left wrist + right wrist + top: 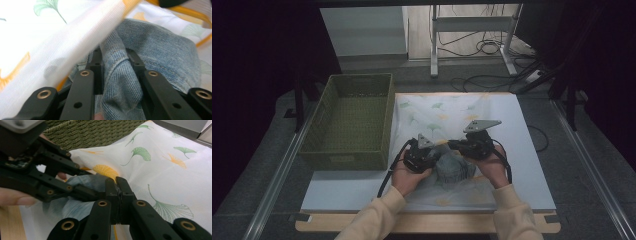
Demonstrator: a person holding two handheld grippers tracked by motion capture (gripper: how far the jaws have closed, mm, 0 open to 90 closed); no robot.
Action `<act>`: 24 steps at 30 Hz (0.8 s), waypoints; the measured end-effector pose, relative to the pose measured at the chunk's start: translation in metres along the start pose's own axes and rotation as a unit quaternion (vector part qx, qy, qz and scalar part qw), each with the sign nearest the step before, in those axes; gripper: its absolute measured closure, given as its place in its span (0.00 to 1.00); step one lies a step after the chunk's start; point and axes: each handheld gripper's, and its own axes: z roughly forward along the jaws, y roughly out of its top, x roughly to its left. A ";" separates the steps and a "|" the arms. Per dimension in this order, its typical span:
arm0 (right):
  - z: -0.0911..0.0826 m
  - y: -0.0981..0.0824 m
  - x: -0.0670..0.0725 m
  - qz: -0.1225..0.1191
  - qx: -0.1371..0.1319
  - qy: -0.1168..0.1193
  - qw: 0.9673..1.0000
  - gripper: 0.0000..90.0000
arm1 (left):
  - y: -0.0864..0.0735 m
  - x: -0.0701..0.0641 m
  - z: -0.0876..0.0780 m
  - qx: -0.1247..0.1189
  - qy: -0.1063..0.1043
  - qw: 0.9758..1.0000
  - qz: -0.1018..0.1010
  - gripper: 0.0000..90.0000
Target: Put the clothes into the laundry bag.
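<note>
Near the front middle of the table, a crumpled piece of blue-grey denim cloth (453,170) lies bunched on a thin white sheet printed with green and orange ginkgo leaves (437,112), between the person's two hands. From the left gripper view, a thick fold of the denim (120,75) stands between the two black jaws, whose pads press on it from both sides, so the left gripper (422,156) is clamped on the denim; a loose flap of the printed sheet (57,47) drapes across the upper left of that view. Its jaws have just been closing, with the denim between them. The right gripper (117,192) has its jaws pressed flat together, pinching a thin layer of the printed sheet (160,177) at the edge of the denim; it sits just beside the left gripper, which crosses the left side of that view. Under the sheet lies a pale blue-grey board (342,192) on a light wooden tabletop (422,224). Left of the sheet, just beside it, stands a rectangular olive-green woven basket (384,117).
</note>
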 end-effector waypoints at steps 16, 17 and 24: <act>0.001 -0.001 0.000 0.001 0.003 -0.001 1.000 0.98 | -0.007 0.006 -0.020 -0.024 -0.028 0.999 -0.029 0.56; 0.001 0.000 0.000 0.000 0.003 -0.001 1.000 0.98 | -0.010 0.006 -0.023 -0.022 -0.036 0.999 -0.032 0.55; 0.002 -0.001 -0.001 0.001 0.006 0.000 1.000 0.98 | -0.022 0.003 -0.030 -0.010 -0.057 0.997 -0.047 0.47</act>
